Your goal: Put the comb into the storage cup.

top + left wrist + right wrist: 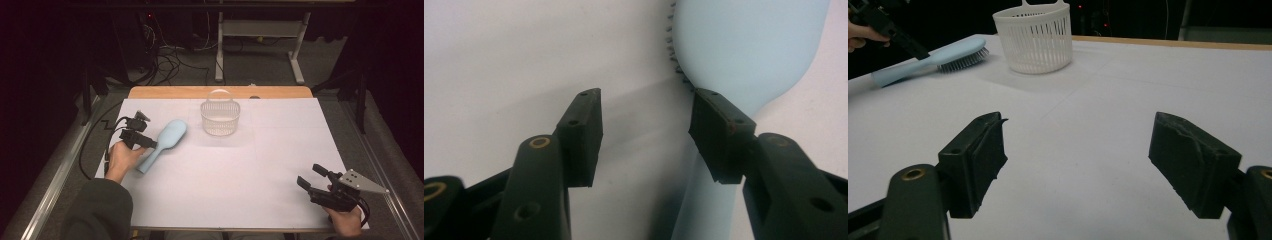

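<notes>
At the table's left, the left gripper (150, 143) is held part-open beside the neck of the light-blue hairbrush (165, 143), gripping nothing. Light, rigid, smooth plastic is judged; its narrow handle is best taken. The right gripper (311, 178) is held wide and empty.

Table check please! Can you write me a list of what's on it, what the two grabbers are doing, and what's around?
Surface: white sheet over a wooden table, flat.
Job's things: light blue hairbrush lying bristles down at the left; white slotted basket with a handle, upright at the back, apart from the brush.
Clutter: nothing seen.
Grippers: left gripper jaws apart, one pad at the brush's neck, not clamped; right gripper wide open over bare sheet.
Cables: black cable trailing off the left gripper; loose wires on the floor behind.
Surroundings: dark room, grey floor, white frame legs.
</notes>
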A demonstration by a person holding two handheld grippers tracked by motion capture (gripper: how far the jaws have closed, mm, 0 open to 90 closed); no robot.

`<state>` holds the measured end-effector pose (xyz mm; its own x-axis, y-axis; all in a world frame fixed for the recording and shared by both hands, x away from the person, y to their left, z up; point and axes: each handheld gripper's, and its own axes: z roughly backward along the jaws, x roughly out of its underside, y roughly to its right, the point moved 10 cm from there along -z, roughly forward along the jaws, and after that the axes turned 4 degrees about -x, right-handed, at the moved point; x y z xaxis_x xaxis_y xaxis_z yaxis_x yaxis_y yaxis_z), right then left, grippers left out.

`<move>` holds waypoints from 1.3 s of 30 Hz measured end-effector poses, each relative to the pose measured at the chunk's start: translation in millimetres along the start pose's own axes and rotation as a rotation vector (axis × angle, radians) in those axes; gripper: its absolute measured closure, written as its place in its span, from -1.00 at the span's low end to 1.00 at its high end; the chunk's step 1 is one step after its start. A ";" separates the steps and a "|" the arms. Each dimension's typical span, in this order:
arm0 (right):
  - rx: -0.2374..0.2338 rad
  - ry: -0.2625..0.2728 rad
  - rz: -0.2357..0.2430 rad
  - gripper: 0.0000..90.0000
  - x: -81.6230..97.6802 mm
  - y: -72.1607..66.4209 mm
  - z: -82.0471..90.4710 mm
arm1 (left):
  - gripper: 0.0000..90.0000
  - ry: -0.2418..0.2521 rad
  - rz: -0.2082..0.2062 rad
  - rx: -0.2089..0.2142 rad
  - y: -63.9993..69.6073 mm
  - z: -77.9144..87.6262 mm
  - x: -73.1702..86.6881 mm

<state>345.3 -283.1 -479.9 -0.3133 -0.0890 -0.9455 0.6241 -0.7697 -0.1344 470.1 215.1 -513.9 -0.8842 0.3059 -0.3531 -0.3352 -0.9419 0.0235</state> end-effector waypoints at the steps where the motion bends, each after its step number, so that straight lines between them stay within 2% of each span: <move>1: 0.000 0.000 0.001 -0.49 0.0 0.1 0.0 | 0.01 0.007 0.000 -0.002 0.2 0.8 -0.3; 4: -0.001 0.001 0.002 -0.50 0.0 0.0 0.0 | 0.01 0.024 -0.006 0.007 1.3 4.3 -0.6; 6: -0.002 0.001 0.002 -0.50 -0.1 -0.1 0.1 | -0.15 0.031 -0.002 0.012 2.1 6.5 -0.4; 11: -0.005 0.000 0.003 -0.49 -0.1 -0.8 -0.1 | -0.15 0.064 -0.006 0.032 5.1 13.9 1.0; 12: -0.005 -0.001 0.003 -0.49 -0.1 -0.8 -0.2 | -0.21 0.064 -0.007 0.039 6.1 15.0 1.8; 17: -0.006 -0.002 0.004 -0.50 0.0 -0.9 -0.4 | -0.23 0.081 -0.030 0.067 13.8 20.6 6.2; 24: -0.005 -0.002 0.007 -0.49 0.0 -1.1 -0.7 | -0.23 0.061 -0.068 0.081 25.0 16.8 14.0; 32: -0.006 -0.002 0.008 -0.49 0.0 -1.1 -0.9 | -0.23 0.025 -0.101 0.066 33.8 7.2 17.1; 39: -0.007 -0.003 0.007 -0.49 0.0 -1.2 -0.8 | -0.23 0.000 -0.107 0.059 38.1 -2.3 16.5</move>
<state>345.1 -281.7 -480.0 -0.3105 -0.0963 -0.9457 0.6315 -0.7645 -0.1295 443.5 183.9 -520.9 -0.8422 0.4045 -0.3564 -0.4465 -0.8939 0.0407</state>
